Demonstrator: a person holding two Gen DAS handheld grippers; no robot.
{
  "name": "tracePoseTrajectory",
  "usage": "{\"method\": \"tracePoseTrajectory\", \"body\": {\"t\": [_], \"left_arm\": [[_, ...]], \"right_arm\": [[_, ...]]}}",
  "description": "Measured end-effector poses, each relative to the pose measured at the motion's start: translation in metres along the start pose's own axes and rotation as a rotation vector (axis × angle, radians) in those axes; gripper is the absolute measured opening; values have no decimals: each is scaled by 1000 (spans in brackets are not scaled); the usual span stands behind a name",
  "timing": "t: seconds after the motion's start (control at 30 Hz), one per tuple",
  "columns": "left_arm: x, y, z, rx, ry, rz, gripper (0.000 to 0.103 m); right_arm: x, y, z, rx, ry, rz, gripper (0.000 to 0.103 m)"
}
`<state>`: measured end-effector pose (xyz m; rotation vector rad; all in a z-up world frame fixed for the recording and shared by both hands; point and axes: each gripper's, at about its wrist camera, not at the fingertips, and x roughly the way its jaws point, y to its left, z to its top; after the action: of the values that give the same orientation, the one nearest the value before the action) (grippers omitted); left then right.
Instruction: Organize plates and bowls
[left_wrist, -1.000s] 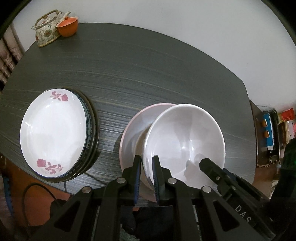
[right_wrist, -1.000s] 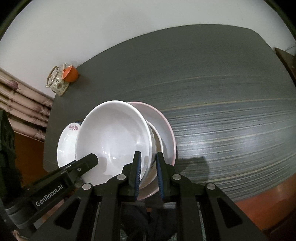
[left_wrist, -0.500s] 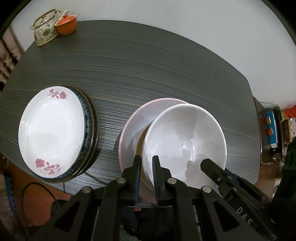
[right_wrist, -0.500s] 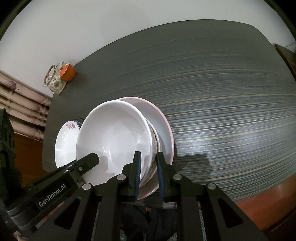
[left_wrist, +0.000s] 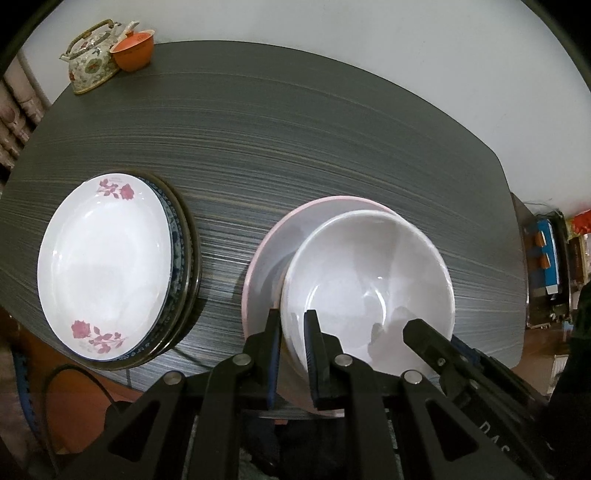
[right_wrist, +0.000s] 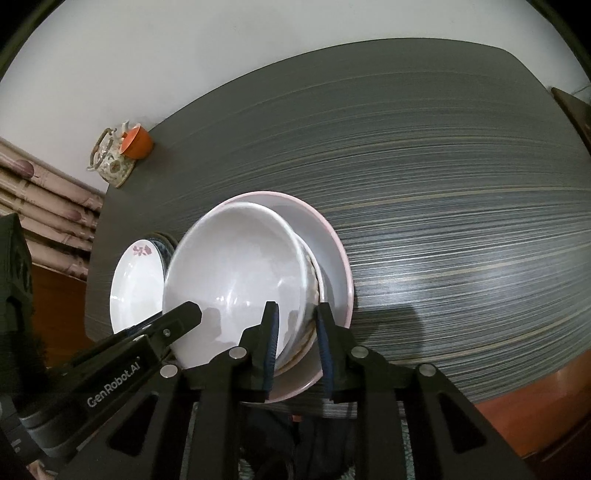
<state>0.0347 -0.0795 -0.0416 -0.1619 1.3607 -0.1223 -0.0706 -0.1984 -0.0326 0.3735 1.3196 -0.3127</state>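
A white bowl (left_wrist: 369, 280) sits nested in a second bowl (right_wrist: 312, 291), over a wide pink-rimmed plate (left_wrist: 273, 243) near the front edge of the dark table (left_wrist: 295, 129). My left gripper (left_wrist: 293, 332) is shut on the bowl's left rim. My right gripper (right_wrist: 295, 325) is shut on the right rims of the nested bowls (right_wrist: 236, 273), above the pink plate (right_wrist: 328, 243). I cannot tell whether the bowls rest on the plate or hang just above it. To the left stands a stack of plates (left_wrist: 103, 266), topped by a white one with red flowers.
A patterned teapot (left_wrist: 90, 55) and an orange cup (left_wrist: 133, 50) stand at the table's far left corner. The plate stack (right_wrist: 136, 280) lies close beside the bowls. A cluttered shelf (left_wrist: 546, 251) stands off the table's right end. A cable (left_wrist: 74, 376) hangs below the near edge.
The bowls have shifted slightly toward me over the pink plate, whose far rim now shows more. Both grippers keep their hold on the rims.
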Motion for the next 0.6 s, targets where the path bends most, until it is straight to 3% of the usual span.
{"method": "tracePoseTrajectory", "body": {"t": [0.6], "left_arm": [[-17, 10, 6, -7, -31, -67, 14]], "right_arm": [[-15, -9, 0, 18, -21, 18, 29]]}}
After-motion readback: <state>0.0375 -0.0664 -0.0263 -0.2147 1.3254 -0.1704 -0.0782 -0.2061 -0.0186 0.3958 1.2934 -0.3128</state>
